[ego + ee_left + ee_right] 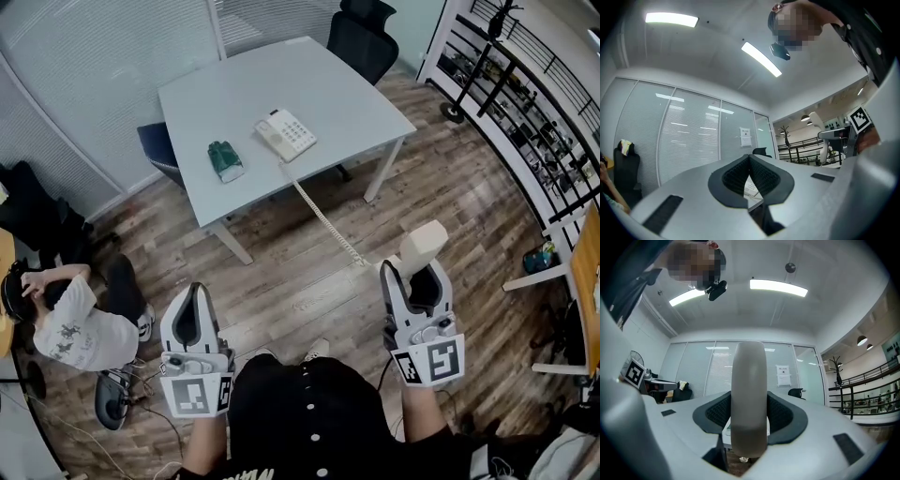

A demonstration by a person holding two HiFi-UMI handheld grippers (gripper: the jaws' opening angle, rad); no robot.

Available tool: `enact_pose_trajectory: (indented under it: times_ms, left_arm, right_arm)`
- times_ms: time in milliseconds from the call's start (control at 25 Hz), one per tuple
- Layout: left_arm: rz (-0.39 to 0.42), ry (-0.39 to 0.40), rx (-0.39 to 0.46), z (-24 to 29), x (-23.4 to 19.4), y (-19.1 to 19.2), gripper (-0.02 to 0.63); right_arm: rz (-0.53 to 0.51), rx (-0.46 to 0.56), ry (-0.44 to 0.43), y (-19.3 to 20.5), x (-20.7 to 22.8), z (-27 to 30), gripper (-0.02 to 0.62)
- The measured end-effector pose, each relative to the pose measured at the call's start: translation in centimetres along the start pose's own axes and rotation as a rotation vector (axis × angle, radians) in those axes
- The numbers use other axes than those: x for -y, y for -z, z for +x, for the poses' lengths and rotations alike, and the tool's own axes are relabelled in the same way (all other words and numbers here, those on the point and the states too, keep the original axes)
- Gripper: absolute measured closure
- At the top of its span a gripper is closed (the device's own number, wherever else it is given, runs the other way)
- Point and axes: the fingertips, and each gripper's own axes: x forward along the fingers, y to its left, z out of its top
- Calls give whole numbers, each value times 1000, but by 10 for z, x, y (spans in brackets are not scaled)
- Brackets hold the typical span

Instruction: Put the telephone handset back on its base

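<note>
Since the right claw (pixel 412 272) grasps the handset (pixel 424 244) with its long axis upright, well apart from the base (pixel 286 134) on the table (pixel 328 84), that base lies ahead and leftward along the stretched cord (pixel 323 217), while the left claw (pixel 194 292) is clenched on nothing.

Cream handset (pixel 424 246) upright in jaws, coiled cord (pixel 323 217) joining white base (pixel 287 134) on table (pixel 234 94).

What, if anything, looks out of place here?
The handset is off its base, clamped in the right gripper out over the floor, away from the table. The coiled cord runs stretched out from the table edge to it.
</note>
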Motion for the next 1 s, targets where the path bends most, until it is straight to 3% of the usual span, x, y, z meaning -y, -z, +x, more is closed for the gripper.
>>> enact_pose_trajectory:
  times_ms: [480,1000]
  left_arm:
    - [-2,-33,-39,2,-12,17,591]
    - [1,35,-24,46,-41,26,591]
  right_arm:
    - [15,-27,-44,18,-7,23,364]
    - [18,-59,3,28,-12,64,364]
